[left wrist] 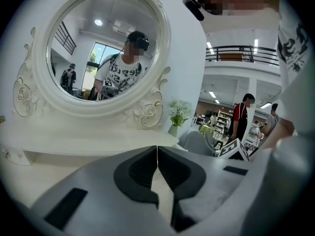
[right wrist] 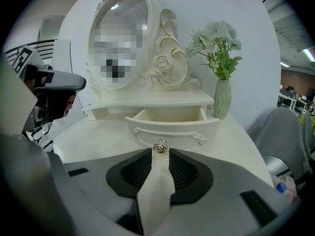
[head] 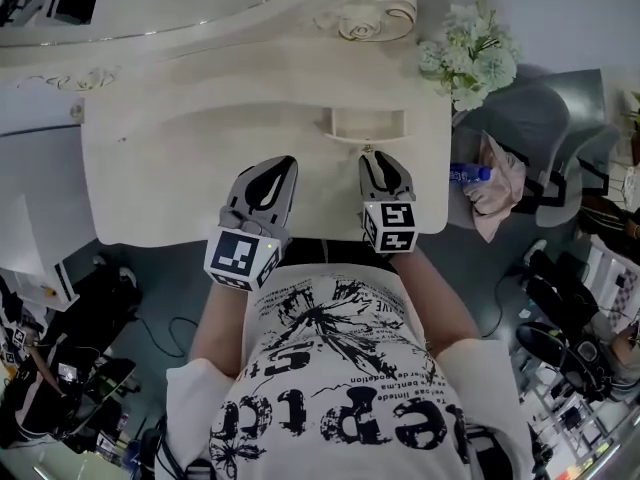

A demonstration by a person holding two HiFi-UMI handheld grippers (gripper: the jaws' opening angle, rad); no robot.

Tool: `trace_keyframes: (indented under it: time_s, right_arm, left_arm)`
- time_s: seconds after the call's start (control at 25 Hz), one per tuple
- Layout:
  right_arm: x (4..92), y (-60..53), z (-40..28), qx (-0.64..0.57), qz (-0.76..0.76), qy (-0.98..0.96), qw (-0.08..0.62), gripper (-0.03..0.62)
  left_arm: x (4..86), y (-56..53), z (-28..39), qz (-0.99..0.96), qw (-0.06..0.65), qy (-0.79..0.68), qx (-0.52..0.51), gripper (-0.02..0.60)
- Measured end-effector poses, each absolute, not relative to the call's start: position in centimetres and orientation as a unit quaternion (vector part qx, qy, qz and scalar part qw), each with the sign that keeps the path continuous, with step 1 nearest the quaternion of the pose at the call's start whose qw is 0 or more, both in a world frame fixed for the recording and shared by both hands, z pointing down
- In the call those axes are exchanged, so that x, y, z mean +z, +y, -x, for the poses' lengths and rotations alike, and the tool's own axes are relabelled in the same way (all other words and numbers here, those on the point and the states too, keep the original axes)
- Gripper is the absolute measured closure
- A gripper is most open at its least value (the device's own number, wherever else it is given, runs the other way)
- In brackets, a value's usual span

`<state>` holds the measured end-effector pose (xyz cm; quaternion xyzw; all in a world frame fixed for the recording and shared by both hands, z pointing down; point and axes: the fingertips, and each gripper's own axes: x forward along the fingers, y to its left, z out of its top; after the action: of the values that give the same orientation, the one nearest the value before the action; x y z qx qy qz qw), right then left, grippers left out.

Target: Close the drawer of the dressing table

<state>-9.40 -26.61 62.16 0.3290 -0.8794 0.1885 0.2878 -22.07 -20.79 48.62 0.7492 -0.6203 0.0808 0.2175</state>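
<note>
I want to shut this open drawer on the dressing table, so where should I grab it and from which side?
Take the round metal knob at the middle of the drawer front, coming straight in from the front with the right tongs, one jaw each side. It juts out and sits at their open tips.

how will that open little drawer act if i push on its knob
The drawer looks rigid and shallow, so it should probably slide straight in. Its small round knob may let a jaw slip off. It seems empty, so likely light.
</note>
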Motion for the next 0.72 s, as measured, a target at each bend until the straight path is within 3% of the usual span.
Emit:
trace_keyframes:
  time_s: [0.72]
  right_arm:
    - [62.9,-28.1,10.6,0.186,-0.367,-0.857,0.309,0.49]
  left_arm:
    - [50.2,-19.7,22.6,-0.738,0.24,-0.625,0.085,0.561]
